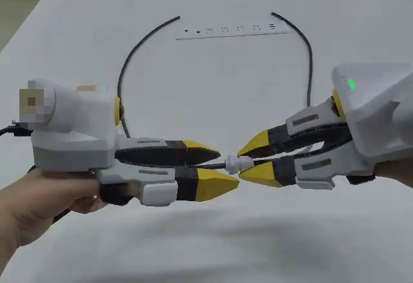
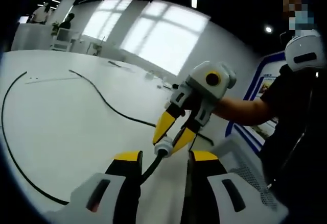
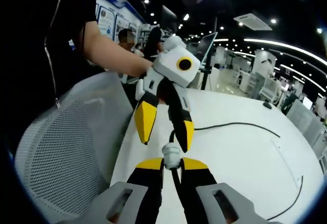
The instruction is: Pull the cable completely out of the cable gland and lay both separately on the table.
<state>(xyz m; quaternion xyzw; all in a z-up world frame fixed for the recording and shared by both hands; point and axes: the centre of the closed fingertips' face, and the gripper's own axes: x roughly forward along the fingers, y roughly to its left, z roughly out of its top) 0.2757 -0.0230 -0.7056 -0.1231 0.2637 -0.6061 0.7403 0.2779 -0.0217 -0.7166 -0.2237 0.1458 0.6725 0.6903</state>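
Above the white table (image 1: 213, 89), the white plastic gland (image 1: 233, 163) is pinched by the right gripper (image 1: 239, 164), the limp black cable (image 1: 310, 64) best clamped beside it by the gaping left gripper (image 1: 227, 165).
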